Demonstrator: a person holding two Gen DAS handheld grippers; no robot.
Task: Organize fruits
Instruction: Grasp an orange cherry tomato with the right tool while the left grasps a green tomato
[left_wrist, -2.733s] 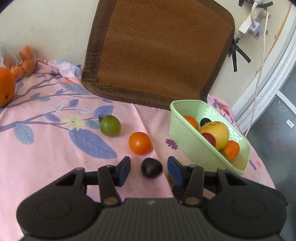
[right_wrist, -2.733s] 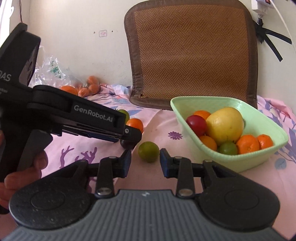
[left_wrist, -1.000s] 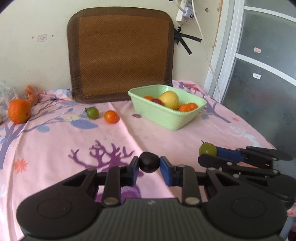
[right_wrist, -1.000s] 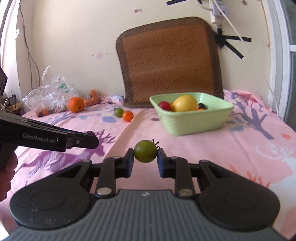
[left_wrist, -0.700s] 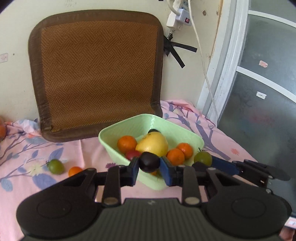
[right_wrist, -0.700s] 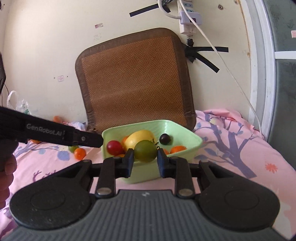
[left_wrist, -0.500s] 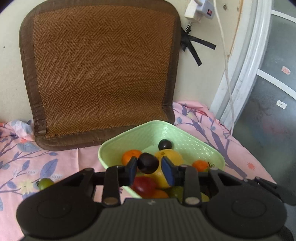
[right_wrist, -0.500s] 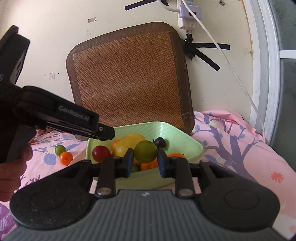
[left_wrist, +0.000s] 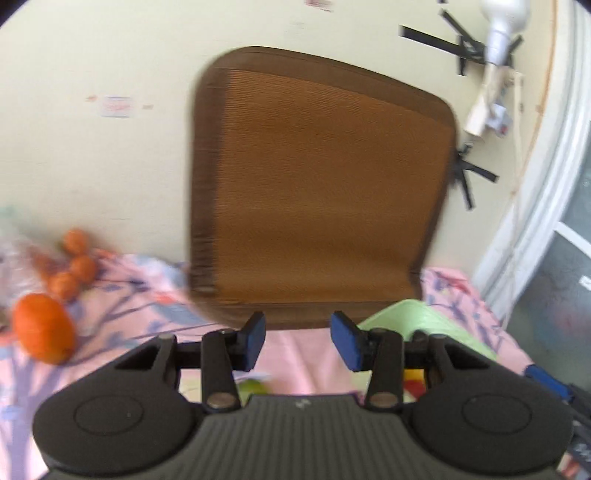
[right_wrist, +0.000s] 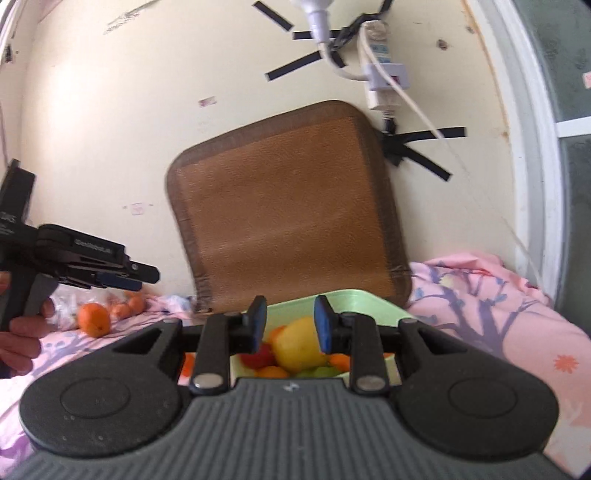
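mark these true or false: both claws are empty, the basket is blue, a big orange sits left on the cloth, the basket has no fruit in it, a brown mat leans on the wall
1. Both claws are empty: true. Nothing sits between the pads of the left claw, whose jaws are opening, or the right claw.
2. The basket is blue: false, it is light green.
3. A big orange sits left on the cloth: true.
4. The basket has no fruit in it: false, a yellow fruit and others lie inside.
5. A brown mat leans on the wall: true.
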